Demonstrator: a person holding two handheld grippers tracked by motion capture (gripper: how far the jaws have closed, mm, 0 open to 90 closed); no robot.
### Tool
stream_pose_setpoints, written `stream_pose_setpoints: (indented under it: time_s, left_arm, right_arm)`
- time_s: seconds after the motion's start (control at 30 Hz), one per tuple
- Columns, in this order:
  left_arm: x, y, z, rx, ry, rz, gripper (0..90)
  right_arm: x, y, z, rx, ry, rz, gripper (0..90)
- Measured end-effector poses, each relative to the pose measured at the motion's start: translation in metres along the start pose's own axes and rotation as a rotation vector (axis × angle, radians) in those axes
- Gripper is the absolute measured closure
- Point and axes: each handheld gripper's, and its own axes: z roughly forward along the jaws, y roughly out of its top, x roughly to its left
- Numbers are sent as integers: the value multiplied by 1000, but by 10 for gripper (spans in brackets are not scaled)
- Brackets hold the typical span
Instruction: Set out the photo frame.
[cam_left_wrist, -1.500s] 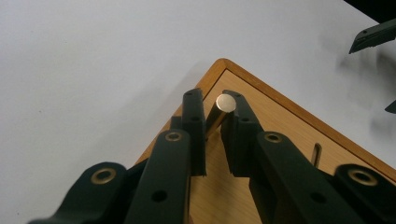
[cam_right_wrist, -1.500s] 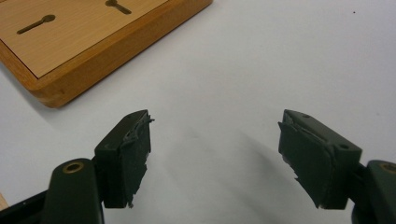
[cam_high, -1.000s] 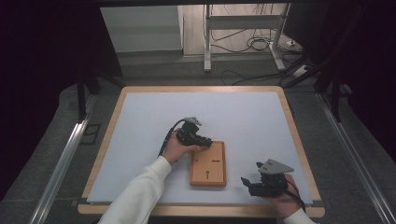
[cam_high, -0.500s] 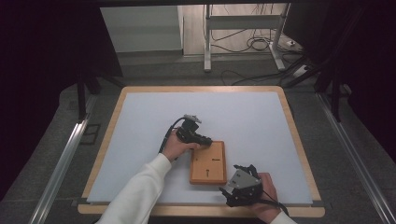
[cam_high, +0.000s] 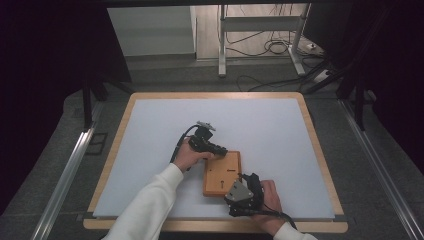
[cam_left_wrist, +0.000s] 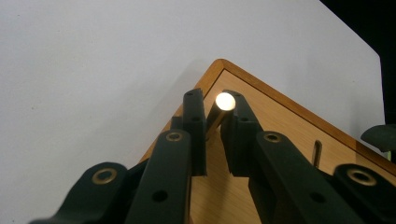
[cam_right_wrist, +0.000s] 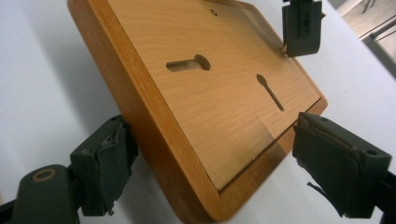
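**A metal pin is gripped at the board's corner, the other jaws stand wide around the board**

A wooden board is seen lying flat on the white table, near its front edge. In the left gripper view, the left gripper is closed on a small metal pin, which stands at the corner of the board; the pin's shiny end is seen between the two black jaws. In the right gripper view, the right gripper is held with its jaws apart, one on each side of the board's near corner, and no pad is pressed on the wood. Two keyhole slots are cut in the board's face
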Motion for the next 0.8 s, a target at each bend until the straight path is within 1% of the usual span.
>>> stream_pose_setpoints:
  time_s: [0.07,0.17,0.27,0.33,0.4,0.5,0.57,0.63,0.67,0.8]
  left_arm:
    - [-1,0,0,-4,12,9,812]
    - [-2,0,0,-6,27,20,823]
    - [-3,0,0,-8,46,31,834]
    - [-4,1,1,-14,55,30,840]
    - [-5,1,1,-17,68,41,841]
    - [-5,1,1,-27,84,45,842]
    - [-5,0,1,-34,87,42,840]
    - [-4,0,1,-37,89,41,837]
    - [-4,0,1,-38,91,40,835]
    - [-5,0,1,-43,99,49,817]
  right_arm:
    - [2,2,1,-6,-19,-18,161]
    - [4,6,0,-15,-44,-63,206]
    - [3,10,-3,-24,-55,-76,244]
    - [1,12,-6,-37,-57,-80,273]
    - [-2,15,-9,-49,-66,-79,311]
    - [-6,18,-13,-54,-68,-80,349]
    - [-9,19,-14,-61,-65,-82,403]
    - [-11,20,-15,-61,-56,-76,419]
    - [-12,21,-16,-58,-55,-82,424]
    - [-15,23,-18,-66,-63,-86,448]
